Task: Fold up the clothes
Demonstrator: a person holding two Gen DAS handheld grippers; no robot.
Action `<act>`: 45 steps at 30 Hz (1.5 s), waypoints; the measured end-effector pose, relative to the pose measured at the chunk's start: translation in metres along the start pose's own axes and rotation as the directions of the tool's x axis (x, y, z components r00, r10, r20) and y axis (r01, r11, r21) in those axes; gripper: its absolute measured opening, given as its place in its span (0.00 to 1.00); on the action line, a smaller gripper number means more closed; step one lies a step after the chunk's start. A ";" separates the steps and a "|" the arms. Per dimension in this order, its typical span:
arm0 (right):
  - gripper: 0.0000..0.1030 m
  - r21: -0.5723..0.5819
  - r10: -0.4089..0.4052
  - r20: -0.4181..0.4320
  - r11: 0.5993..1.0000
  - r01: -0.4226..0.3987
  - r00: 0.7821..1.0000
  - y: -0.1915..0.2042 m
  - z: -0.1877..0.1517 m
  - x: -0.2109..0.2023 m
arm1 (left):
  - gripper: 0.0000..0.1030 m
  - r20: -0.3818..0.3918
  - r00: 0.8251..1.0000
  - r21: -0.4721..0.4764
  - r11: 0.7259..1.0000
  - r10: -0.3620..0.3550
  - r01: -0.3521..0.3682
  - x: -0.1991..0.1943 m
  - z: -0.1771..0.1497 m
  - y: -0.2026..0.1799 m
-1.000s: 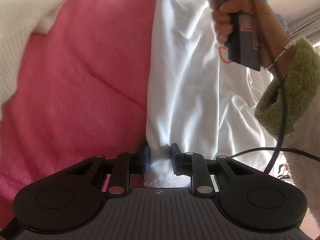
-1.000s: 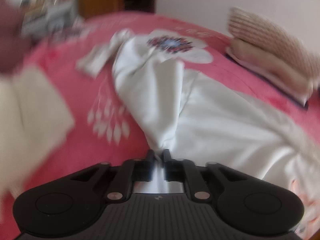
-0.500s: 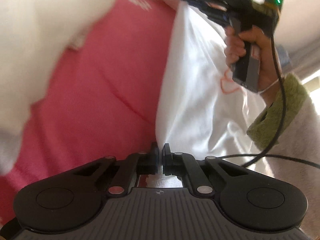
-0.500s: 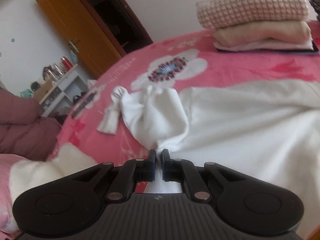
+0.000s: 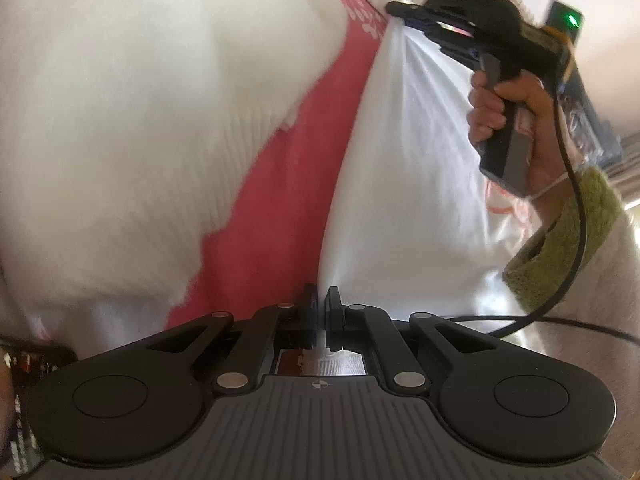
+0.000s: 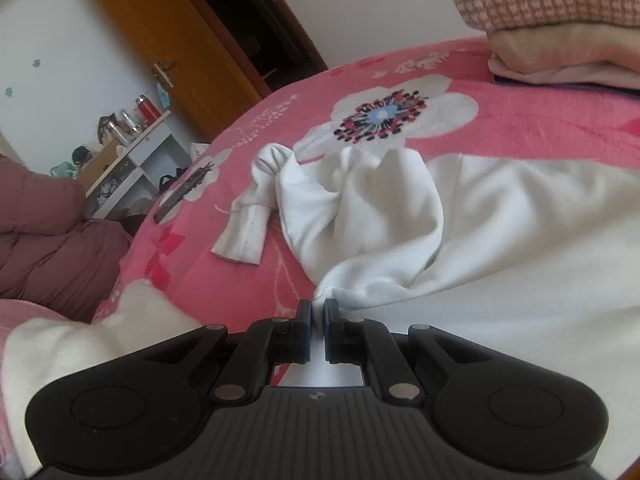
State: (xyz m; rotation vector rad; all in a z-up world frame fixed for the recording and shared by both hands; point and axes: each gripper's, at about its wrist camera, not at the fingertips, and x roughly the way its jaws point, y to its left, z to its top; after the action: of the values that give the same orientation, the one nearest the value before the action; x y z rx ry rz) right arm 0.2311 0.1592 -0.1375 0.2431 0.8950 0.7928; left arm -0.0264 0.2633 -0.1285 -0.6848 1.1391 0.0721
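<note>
**Supervisor:** Report tongs state and garment position.

**Operator:** I read the left tongs (image 5: pixel 321 306) as narrowed onto a fold of the white garment (image 5: pixel 408 184), at its near edge. I read the right tongs (image 6: pixel 317 312) the same way: jaws nearly together, pinching a bunched corner of the white garment (image 6: pixel 500 240). The garment lies spread on the pink floral bedspread (image 6: pixel 540 120), to the right of centre, with one sleeve (image 6: pixel 256 216) trailing off to the far left.

**Supervisor:** What is hidden or unclear?

**Operator:** In the left wrist view, a blurred white ribbed textile (image 5: pixel 140 140) fills the left half; I cannot tell what item it is. The right hand (image 5: pixel 508 120) and its tool cover part of the garment. An orange print (image 5: pixel 504 204) on the cloth is mostly covered by that tool, so I cannot make out its shape. In the right wrist view the garment is cut off at the right edge, and the folded stack (image 6: pixel 560 40) at the far right is also cropped.

**Supervisor:** Any legible writing?

**Operator:** There is small lettering on top of the right tool body in the left wrist view, too blurred to read. A green indicator light (image 5: pixel 571 21) is lit on it. White markings on the bedspread, near the door (image 6: pixel 172 52), are not legible.
</note>
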 end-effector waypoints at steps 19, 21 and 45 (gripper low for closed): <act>0.37 0.171 -0.082 -0.044 0.981 0.089 0.996 -0.045 -0.086 -0.338 | 0.36 0.084 0.986 0.141 0.978 0.143 -0.154 -0.048 0.000 -0.015; 0.37 0.108 -0.104 -0.089 0.988 0.114 0.991 -0.028 -0.121 -0.351 | 0.36 0.125 0.981 0.182 0.969 0.147 -0.168 -0.060 0.001 -0.026; 0.37 0.472 -0.411 0.086 0.819 0.326 0.908 -0.121 -0.178 -0.441 | 0.37 0.170 0.980 0.395 0.918 -0.100 0.025 0.057 -0.008 -0.178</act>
State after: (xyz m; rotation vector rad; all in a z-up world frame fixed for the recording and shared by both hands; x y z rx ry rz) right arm -0.0074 -0.2587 -0.0420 0.5236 0.9040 0.1828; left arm 0.0610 0.1011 -0.0969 -0.3467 0.9123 -0.1422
